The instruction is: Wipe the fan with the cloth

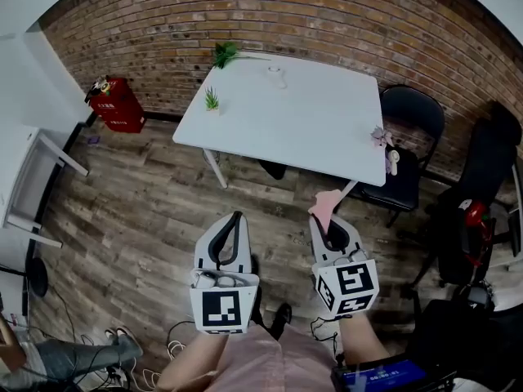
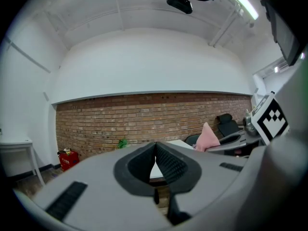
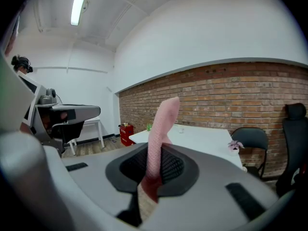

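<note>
A pink cloth point(image 1: 326, 203) sticks up from my right gripper point(image 1: 324, 217), which is shut on it; in the right gripper view the cloth point(image 3: 161, 126) rises from between the dark pads point(image 3: 169, 166). My left gripper point(image 1: 237, 219) is held beside it, shut with nothing in it, its jaws meeting in the left gripper view point(image 2: 155, 152). Both hover over the wooden floor, short of the white table point(image 1: 302, 129). A small white object point(image 1: 275, 73) stands at the table's far side; I cannot tell whether it is the fan. Another small white thing point(image 1: 393, 161) lies by the right-hand corner.
Two small green plants point(image 1: 223, 54) point(image 1: 212, 99) stand on the table's left part and a pink flower point(image 1: 381, 135) at its right corner. Black chairs point(image 1: 413, 113) stand to the right, a red box point(image 1: 118, 104) by the brick wall, a white desk point(image 1: 33, 178) to the left. Someone sits at the lower left point(image 1: 49, 358).
</note>
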`<state>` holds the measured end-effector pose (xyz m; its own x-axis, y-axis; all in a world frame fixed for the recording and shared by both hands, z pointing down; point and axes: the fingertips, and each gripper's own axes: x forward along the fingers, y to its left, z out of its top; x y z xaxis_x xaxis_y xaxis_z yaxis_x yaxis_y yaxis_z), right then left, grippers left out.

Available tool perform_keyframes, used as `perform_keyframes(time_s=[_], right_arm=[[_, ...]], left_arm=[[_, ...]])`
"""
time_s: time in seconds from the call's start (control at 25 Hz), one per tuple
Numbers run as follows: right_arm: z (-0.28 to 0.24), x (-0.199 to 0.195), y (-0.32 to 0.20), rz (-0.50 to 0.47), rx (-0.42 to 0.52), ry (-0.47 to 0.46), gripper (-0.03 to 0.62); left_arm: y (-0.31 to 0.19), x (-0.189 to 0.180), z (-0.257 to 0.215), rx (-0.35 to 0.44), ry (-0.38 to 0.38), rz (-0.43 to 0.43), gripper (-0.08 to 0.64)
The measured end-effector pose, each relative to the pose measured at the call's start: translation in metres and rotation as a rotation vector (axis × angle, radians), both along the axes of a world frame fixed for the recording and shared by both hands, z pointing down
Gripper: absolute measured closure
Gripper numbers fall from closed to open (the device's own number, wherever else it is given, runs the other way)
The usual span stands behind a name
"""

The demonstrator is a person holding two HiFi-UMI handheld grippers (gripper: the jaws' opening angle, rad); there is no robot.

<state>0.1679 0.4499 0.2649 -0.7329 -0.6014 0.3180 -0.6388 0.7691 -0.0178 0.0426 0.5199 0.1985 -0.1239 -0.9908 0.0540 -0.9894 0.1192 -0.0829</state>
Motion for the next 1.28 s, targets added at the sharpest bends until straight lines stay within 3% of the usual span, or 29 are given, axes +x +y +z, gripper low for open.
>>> perform_keyframes(time_s=[0.4, 0.6, 1.04, 1.28], right_arm=[[0.005, -0.098, -0.106, 0.034, 0.004, 0.010, 0.552], [-0.007, -0.128, -0.138, 0.072, 0.019, 0.007, 0.552], [-0.012, -0.124, -0.179, 0.163, 0.017, 0.005, 0.552], [0.000, -0.119, -0.205, 0.176, -0.004, -0.002, 0.552]], left_arm=[[-0.113, -0.101, 0.009, -0.009, 0.006, 0.047, 0.548], [-0.148, -0.137, 0.001, -0.002, 0.003, 0.086, 0.548], [-0.197, -0.146, 0.011, -0.035, 0.033, 0.163, 0.548], [-0.224, -0.140, 0.024, -0.076, 0.013, 0.183, 0.548]])
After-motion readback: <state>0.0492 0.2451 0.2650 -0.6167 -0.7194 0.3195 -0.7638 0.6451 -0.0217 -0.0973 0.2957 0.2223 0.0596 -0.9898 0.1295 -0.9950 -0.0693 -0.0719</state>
